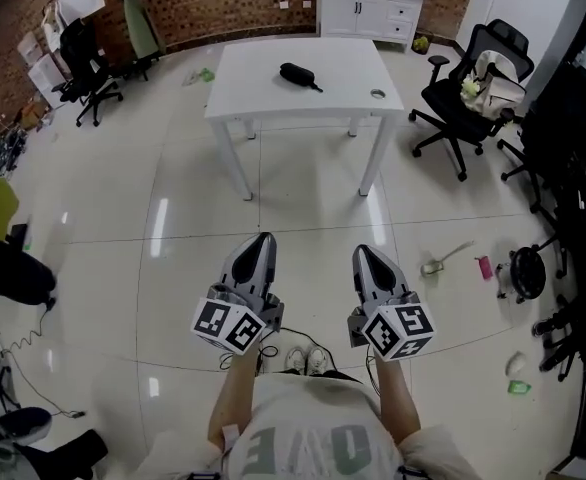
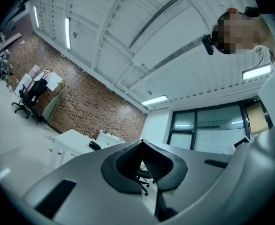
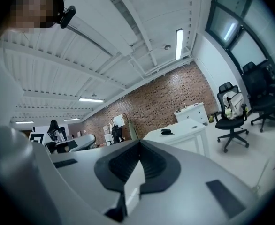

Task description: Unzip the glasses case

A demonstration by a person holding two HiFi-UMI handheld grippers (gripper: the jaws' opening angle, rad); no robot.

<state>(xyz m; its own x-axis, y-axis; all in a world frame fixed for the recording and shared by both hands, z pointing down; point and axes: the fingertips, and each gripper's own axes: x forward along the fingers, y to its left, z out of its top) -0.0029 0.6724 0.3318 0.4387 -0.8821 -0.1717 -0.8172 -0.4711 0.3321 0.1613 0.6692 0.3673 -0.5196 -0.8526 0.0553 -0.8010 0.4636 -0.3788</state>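
The glasses case (image 1: 298, 73) is a small black pouch lying on the white table (image 1: 273, 93) across the room; it also shows far off in the left gripper view (image 2: 95, 145) and the right gripper view (image 3: 166, 131). My left gripper (image 1: 260, 240) and right gripper (image 1: 364, 254) are held side by side over the floor, well short of the table, pointing toward it. Both have their jaws closed tip to tip with nothing between them, as the left gripper (image 2: 142, 142) and right gripper (image 3: 138, 142) show in their own views.
A small ring-shaped thing (image 1: 377, 94) sits near the table's right edge. A white cabinet (image 1: 368, 3) stands behind the table by the brick wall. Black office chairs stand at right (image 1: 468, 93) and far left (image 1: 83, 63). Small litter (image 1: 443, 260) lies on the floor at right.
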